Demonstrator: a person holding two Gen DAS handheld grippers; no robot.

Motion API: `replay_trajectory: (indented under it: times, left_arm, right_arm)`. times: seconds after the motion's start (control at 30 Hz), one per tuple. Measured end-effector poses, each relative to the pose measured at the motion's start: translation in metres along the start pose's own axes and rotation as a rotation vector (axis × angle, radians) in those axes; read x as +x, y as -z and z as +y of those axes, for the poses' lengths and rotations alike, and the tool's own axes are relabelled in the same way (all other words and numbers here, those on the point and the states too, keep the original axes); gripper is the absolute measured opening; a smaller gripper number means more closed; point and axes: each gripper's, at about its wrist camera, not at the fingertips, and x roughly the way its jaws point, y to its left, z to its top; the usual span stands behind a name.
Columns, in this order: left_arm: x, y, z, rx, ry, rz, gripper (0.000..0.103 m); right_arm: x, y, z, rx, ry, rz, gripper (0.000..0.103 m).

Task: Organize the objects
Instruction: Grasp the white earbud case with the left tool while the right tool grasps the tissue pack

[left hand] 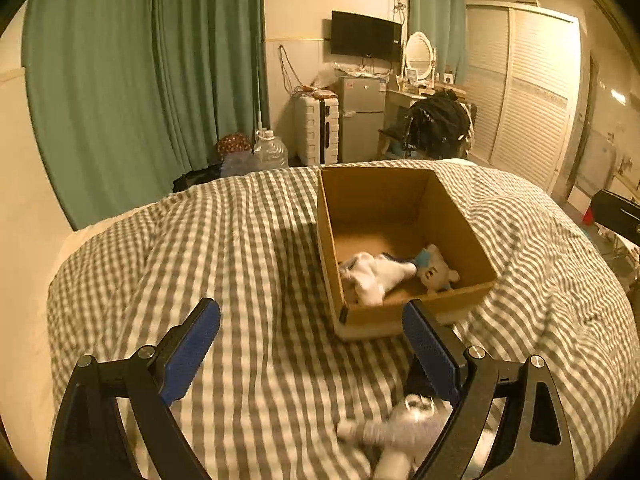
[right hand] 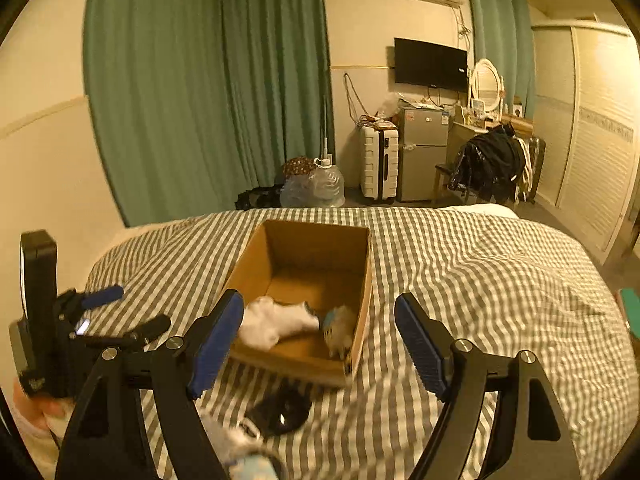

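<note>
The bed (left hand: 260,240) fills both views. Ahead of both released grippers' jaws, left (left hand: 311,344) and right (right hand: 319,338), the box (left hand: 404,316) holds a sock (left hand: 376,276) and plush (left hand: 436,270). Below the jaws, a blurred toy (left hand: 404,428) is cut off; a dark item (right hand: 280,410) is unclear.

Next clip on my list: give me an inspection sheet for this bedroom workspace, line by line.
Surface: bed with grey checked duvet, rumpled.
Job's things: open cardboard box on the duvet holding a white plush and a small pale plush with blue; a blurred white plush and a dark object lie on the duvet outside it.
Clutter: nothing seen besides these.
Grippers: left gripper open, empty; right gripper open, empty.
Cables: loose wires on the wall beside the TV.
Surroundings: green curtains, suitcase, small fridge, water jugs.
</note>
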Motion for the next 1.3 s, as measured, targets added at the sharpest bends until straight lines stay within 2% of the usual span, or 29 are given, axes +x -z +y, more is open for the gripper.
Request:
replay_trajectory:
  times: [0.17, 0.4, 0.7, 0.87, 1.0, 1.03, 1.1, 1.17, 1.2, 1.3]
  left_arm:
    - [-0.036, 0.030, -0.016, 0.008, 0.015, 0.001, 0.095]
    - [-0.044, 0.081, -0.038, 0.044, 0.014, 0.080, 0.095]
    - [-0.034, 0.145, -0.061, 0.092, 0.027, 0.187, 0.095]
    - [-0.018, 0.167, -0.063, 0.086, 0.061, 0.257, 0.095]
    - [-0.004, 0.179, -0.074, 0.132, 0.048, 0.298, 0.094]
    - [-0.002, 0.181, -0.078, 0.151, 0.049, 0.301, 0.093]
    - [0.001, 0.186, -0.081, 0.171, 0.058, 0.303, 0.080]
    - [0.005, 0.189, -0.084, 0.186, 0.074, 0.321, 0.049]
    - [0.007, 0.191, -0.086, 0.193, 0.097, 0.337, 0.048]
    - [0.006, 0.193, -0.087, 0.199, 0.097, 0.335, 0.048]
  right_arm:
    - [-0.038, 0.022, 0.020, -0.039, -0.007, 0.003, 0.078]
    - [-0.053, 0.080, 0.042, -0.083, -0.010, 0.091, 0.078]
    - [-0.021, 0.146, 0.043, -0.024, -0.041, 0.222, 0.078]
    - [0.003, 0.164, 0.041, -0.025, -0.033, 0.268, 0.078]
    - [0.017, 0.175, 0.036, 0.006, -0.038, 0.298, 0.078]
    - [0.021, 0.176, 0.035, 0.012, -0.040, 0.305, 0.078]
    - [0.027, 0.180, 0.033, 0.021, -0.043, 0.319, 0.078]
    - [0.031, 0.183, 0.035, 0.020, -0.043, 0.328, 0.078]
    - [0.032, 0.183, 0.035, 0.018, -0.042, 0.330, 0.078]
    - [0.034, 0.184, 0.037, 0.011, -0.042, 0.334, 0.078]
